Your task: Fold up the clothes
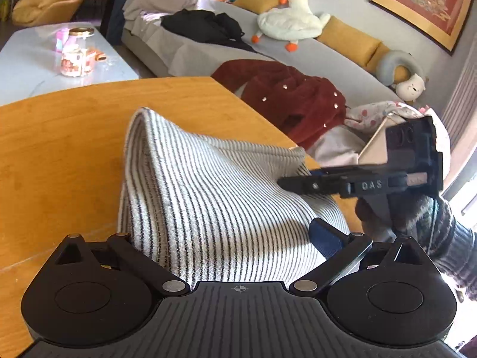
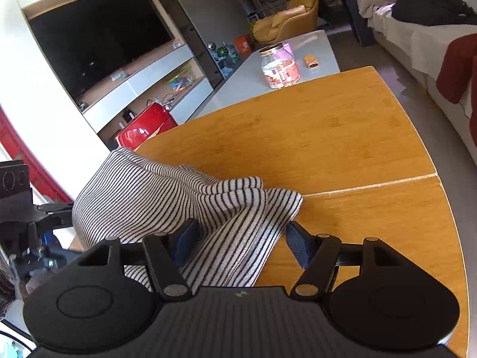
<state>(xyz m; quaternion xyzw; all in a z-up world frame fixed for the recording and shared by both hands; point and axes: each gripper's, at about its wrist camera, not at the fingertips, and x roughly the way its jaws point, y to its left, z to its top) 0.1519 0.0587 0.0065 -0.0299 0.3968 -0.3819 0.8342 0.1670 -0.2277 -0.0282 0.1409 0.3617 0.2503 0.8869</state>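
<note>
While the striped garment (image 1: 214, 197) sits bunched on the near part of the wooden table (image 1: 59, 137), both claws are at it. Left gripper (image 1: 220, 238): jaws spread wide, cloth heaped between them; only the right blue pad (image 1: 325, 238) shows, the left one is buried under fabric. Whether the cloth is actually pinched cannot be told from either view. Right gripper (image 2: 238, 244): jaws parted, a fold of the striped garment (image 2: 179, 203) running down between the two blue pads (image 2: 298, 244); the left pad touches the fabric, the right pad stands clear of it, so released rather than clenched. The garment's loose corner lies flat on the table (image 2: 342, 137), just beside a seam in the board. In the left view the right gripper (image 1: 286, 182) comes in from the side, its tip against the cloth's far edge. Background: sofa (image 1: 313, 56) with a red garment (image 1: 298, 95), a plush goose (image 1: 292, 18), a jar (image 2: 279, 65) on the white table (image 2: 316, 47).
</note>
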